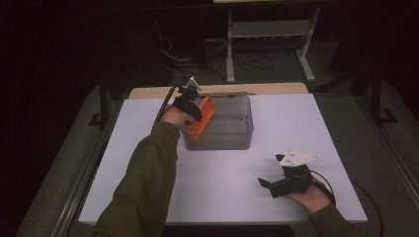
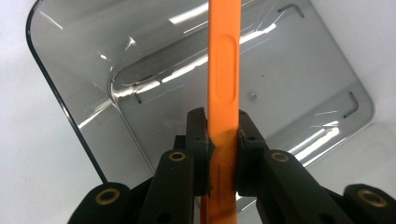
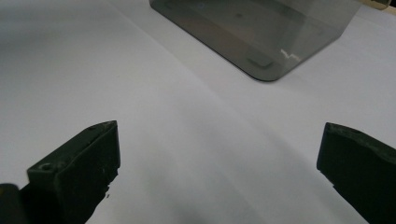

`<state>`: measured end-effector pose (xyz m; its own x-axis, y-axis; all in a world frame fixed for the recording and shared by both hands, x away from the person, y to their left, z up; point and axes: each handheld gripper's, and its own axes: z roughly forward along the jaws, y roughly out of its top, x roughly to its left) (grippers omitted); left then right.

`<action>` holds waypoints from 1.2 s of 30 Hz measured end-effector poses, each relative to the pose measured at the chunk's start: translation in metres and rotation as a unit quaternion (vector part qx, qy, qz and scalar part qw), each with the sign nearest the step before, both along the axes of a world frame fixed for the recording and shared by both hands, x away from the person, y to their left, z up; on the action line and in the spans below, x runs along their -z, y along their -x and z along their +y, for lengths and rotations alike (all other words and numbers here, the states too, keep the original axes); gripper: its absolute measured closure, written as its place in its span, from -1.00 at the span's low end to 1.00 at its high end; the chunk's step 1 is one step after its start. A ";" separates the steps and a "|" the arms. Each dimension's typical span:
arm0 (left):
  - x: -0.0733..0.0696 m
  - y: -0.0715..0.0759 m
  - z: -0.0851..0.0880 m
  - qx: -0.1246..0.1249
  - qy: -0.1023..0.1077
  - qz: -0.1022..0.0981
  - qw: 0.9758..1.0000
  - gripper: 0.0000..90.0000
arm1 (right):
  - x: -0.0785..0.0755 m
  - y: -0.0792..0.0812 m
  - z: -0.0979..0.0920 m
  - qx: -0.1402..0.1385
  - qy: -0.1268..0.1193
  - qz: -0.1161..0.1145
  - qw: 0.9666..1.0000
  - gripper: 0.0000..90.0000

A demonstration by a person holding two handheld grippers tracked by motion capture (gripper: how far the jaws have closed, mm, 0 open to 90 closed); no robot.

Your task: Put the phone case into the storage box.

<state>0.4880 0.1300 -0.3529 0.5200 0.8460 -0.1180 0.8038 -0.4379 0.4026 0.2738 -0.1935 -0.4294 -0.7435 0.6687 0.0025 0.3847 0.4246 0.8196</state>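
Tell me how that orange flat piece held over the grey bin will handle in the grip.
The orange piece probably stays stiff: it runs straight out past the left gripper without sagging. It looks thin and light. Its smooth sides may slip, since the fingers pinch only its narrow edges above the bin.

A white table top [image 1: 222,192] lies over a wooden board [image 1: 276,89], with a white rack [image 1: 269,29] behind.

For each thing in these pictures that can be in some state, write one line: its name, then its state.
Orange piece: clamped edge-on in the left tool, held above the bin.
Bin: smoky clear plastic, open-topped, upright on the table, nothing inside.
Left tool: shut on the orange piece.
Right tool: open, holding nothing, low over the table.
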 end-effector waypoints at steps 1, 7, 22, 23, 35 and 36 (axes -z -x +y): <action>0.001 0.000 0.000 -0.002 -0.001 0.002 1.000 0.76 | 0.000 0.000 0.000 -0.001 0.000 -0.001 1.000 -1.00; 0.005 -0.003 0.001 -0.017 -0.007 0.019 1.000 0.76 | -0.001 0.001 0.000 -0.003 -0.003 -0.001 1.000 -1.00; 0.008 -0.006 0.004 -0.045 -0.020 0.046 0.998 0.76 | -0.001 0.001 0.000 -0.003 -0.001 -0.002 1.000 -1.00; 0.008 -0.005 0.004 -0.047 -0.021 0.046 0.998 0.75 | -0.001 0.001 0.000 -0.003 -0.001 -0.002 1.000 -1.00; 0.008 -0.004 0.004 -0.066 -0.028 0.060 0.996 0.75 | -0.001 0.001 -0.001 -0.002 -0.001 -0.003 1.000 -1.00; 0.009 -0.004 0.004 -0.067 -0.029 0.061 0.995 0.75 | -0.001 0.001 -0.001 -0.001 -0.002 -0.003 1.000 -1.00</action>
<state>0.4923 0.1340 -0.3615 0.3864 0.9143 -0.1219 0.8980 -0.3427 0.2758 0.2730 -0.1941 -0.4282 -0.7452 0.6669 0.0002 0.3785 0.4227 0.8234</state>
